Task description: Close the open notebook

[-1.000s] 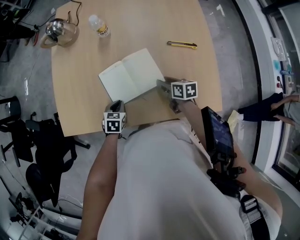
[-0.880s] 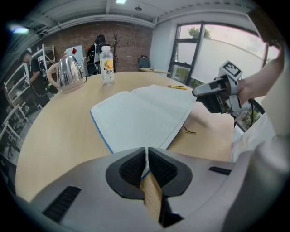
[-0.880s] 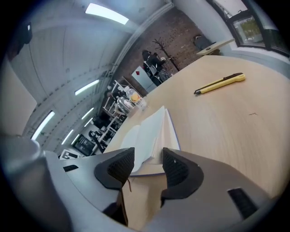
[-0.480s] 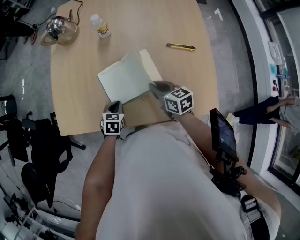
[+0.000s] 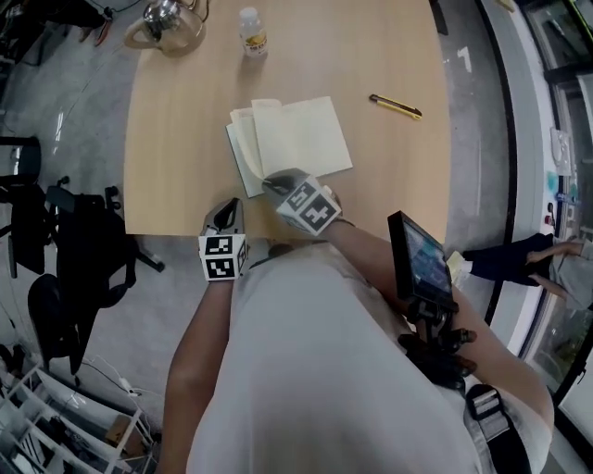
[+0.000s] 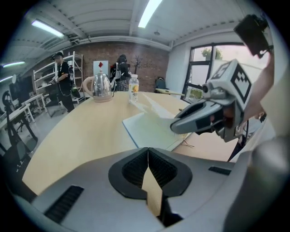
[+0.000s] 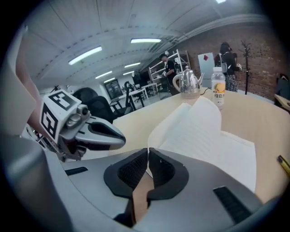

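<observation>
At the near edge of the bench point(image 5: 176, 139), about midway along it, the notebook point(image 5: 310, 139) is found lying, not yet closed.

Change noted against one second earlier: both pages were then lying flat and open. Now a leaf point(image 7: 192, 115) is seen standing curled above the spine in the right gripper view, with a flat page beside it toward the bench's right edge. In the head view several leaves are seen fanned on the half toward the left edge.

The right tongs point(image 5: 274, 182) are brought together at the notebook's near edge. The left tongs point(image 5: 228, 211) are likewise together, with nothing between them. They are held over the bench just inside its near edge, near the notebook's near corner and apart from it.

Judgement: the turn-over is begun but only part done. One half must yet be carried fully across before the covers meet.

Not resolved:
- Whether the thin leaf is pinched in the right tongs or merely stands behind their tips is settled by no view.
- Whether a cover or only inner leaves are raised cannot be told.
- The far edge of the bench is cut off in the head view, and the kettle point(image 5: 167, 18) there is cropped.
- Part of the near edge is hidden by the person's arms.
</observation>
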